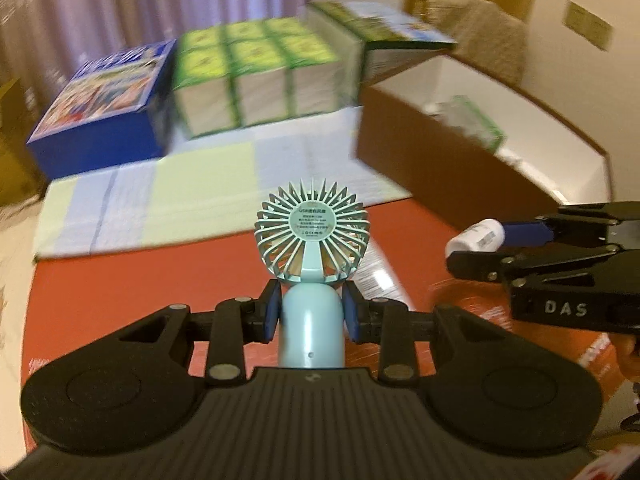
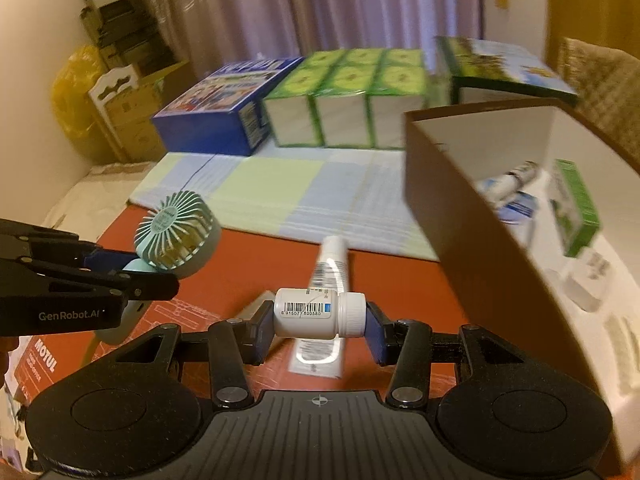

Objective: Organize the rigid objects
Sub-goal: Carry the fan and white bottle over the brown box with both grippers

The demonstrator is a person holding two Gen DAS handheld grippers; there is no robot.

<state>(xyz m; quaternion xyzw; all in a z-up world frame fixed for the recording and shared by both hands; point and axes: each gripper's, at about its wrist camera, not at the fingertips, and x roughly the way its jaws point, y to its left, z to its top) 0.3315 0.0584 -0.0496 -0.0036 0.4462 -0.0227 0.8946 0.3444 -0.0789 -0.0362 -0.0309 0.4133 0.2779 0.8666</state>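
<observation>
My left gripper [image 1: 311, 312] is shut on the handle of a light blue handheld fan [image 1: 312, 236], held upright above the red table. It also shows in the right wrist view [image 2: 176, 236] at the left. My right gripper [image 2: 318, 322] is shut on a small white pill bottle [image 2: 318, 314] with a barcode label, held sideways by its ends. The bottle also shows in the left wrist view [image 1: 476, 237] at the right. A brown open box [image 2: 460, 208] with white inside stands at the right and holds a green carton [image 2: 576, 208] and small bottles.
A white tube [image 2: 326, 276] lies on the red table under the right gripper. A checked cloth [image 2: 280, 196] covers the table's far part. A blue box [image 2: 224, 104], green packs [image 2: 352, 100] and a tilted green carton [image 2: 504, 68] line the back.
</observation>
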